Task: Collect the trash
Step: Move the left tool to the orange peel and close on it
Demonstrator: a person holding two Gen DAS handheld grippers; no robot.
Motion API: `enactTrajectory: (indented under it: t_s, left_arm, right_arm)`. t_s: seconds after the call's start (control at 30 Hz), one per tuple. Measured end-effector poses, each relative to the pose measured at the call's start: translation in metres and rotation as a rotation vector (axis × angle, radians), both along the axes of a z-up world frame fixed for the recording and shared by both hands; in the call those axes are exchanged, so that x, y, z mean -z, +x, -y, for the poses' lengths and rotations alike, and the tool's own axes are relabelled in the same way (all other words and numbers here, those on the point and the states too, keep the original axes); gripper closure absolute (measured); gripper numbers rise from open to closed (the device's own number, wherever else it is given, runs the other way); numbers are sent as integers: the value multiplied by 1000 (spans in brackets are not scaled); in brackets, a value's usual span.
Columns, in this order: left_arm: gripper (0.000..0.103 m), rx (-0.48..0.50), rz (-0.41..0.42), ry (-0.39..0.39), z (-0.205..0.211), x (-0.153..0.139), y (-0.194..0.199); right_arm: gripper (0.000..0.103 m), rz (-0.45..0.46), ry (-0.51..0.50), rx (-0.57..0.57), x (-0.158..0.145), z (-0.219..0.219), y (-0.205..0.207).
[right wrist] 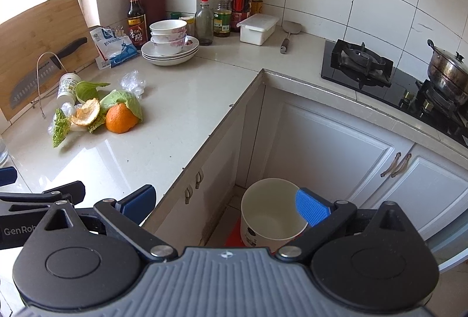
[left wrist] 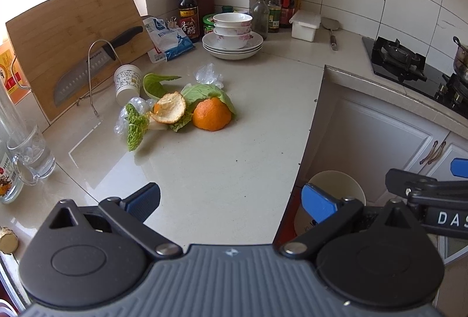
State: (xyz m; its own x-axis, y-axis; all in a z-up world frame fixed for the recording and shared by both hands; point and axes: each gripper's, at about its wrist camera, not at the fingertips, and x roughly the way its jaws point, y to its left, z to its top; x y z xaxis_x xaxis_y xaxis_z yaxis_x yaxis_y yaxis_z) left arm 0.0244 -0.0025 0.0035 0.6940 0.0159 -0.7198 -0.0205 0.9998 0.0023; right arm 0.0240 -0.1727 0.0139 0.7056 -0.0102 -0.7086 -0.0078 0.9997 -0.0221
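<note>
My left claw [left wrist: 231, 204] hangs over the near part of the pale countertop [left wrist: 234, 147], its blue pads spread wide with nothing between them. My right claw [right wrist: 225, 204] is spread just as wide and holds nothing; it hovers past the counter's edge, and the white bin [right wrist: 270, 214] stands on the floor straight ahead of and below it, its mouth open toward me, the right pad overlapping its rim in the right wrist view. The trash sits ahead of my left claw and slightly to its left, well apart from both claws: an orange peel dome [left wrist: 212, 114] closest to me, with a cabbage leaf [left wrist: 204, 93] draped over its back, and just left of it an upturned orange peel [left wrist: 170, 109] resting on more leaves. A crinkled green leaf [left wrist: 135, 127] lies at the left end of the heap on crumpled clear plastic [left wrist: 122, 124], and another bit of clear plastic [left wrist: 209, 74] sits behind the cabbage. A paper cup [left wrist: 127, 84] lies tipped on its side at the far left of the pile, beside a curled leaf [left wrist: 156, 83]. Beyond all that, a knife [left wrist: 93, 65] rests in a wire stand against a wooden cutting board [left wrist: 64, 24], and stacked bowls [left wrist: 232, 27] sit on plates farther back.
</note>
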Motion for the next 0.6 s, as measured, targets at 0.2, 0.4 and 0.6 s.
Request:
enactTrajectory:
  t_s: [0.2,0.4,0.6]
  left_arm:
    - [1,-35,14,11,12,1,13]
    - [1,-109,19,66,25,6,24]
    - [1,-176,22,110,33,10,33]
  right_arm:
    - [0,74,26,-81,-7,19,16]
    - [0,114,1,-191,-9,39,40]
    - [0,156,-2,-306,-6,58,60]
